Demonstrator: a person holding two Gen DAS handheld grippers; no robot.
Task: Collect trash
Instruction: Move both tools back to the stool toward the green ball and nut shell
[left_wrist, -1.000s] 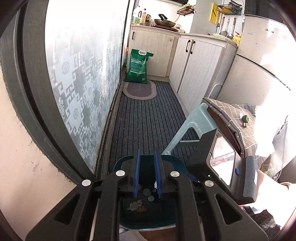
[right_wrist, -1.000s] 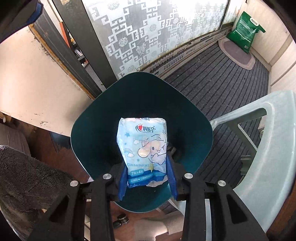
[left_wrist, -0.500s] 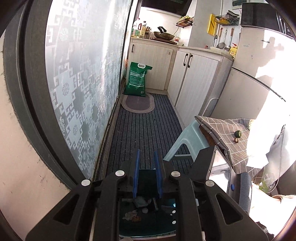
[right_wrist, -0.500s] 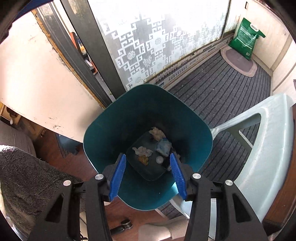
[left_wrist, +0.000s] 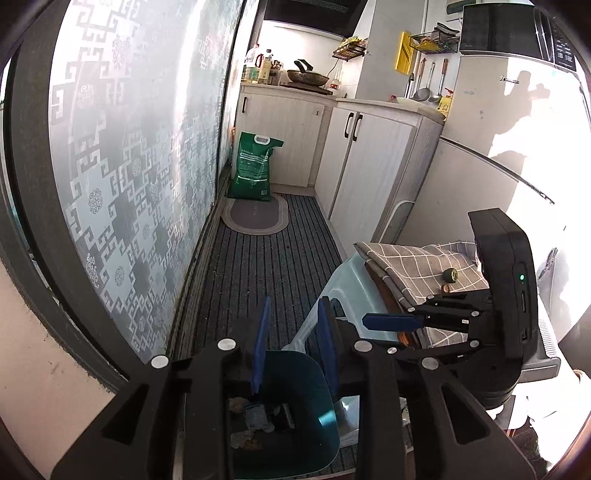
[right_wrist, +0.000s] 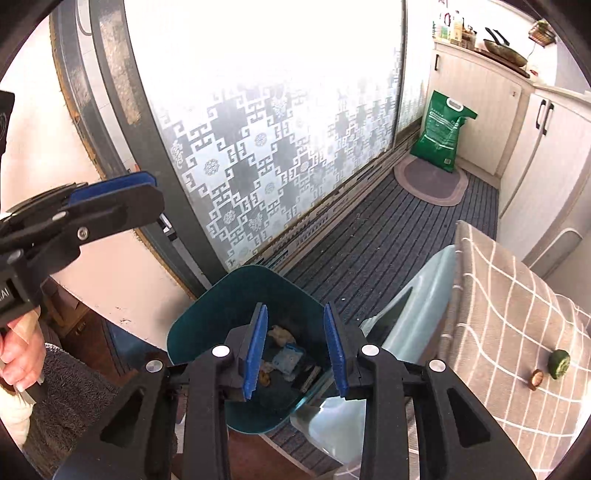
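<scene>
A teal waste bin stands on the floor by the glass door, with a light blue tissue pack and scraps at its bottom. Above it hangs my right gripper, its blue pads apart and closing with nothing between them. In the left wrist view the bin lies below my left gripper, whose jaws are opening and hold nothing. The right gripper shows to its right. A hand holds the left gripper at the left. A green round scrap and a small brown one lie on the checked cloth.
A pale blue plastic stool stands against the bin, beside the table under the checked cloth. A green sack and an oval mat lie at the far end by white cabinets. A patterned glass door runs along the left.
The right gripper let go of the tissue pack, which dropped into the bin, then rose and narrowed its jaws. The left gripper lifted and its jaws widened a little.
</scene>
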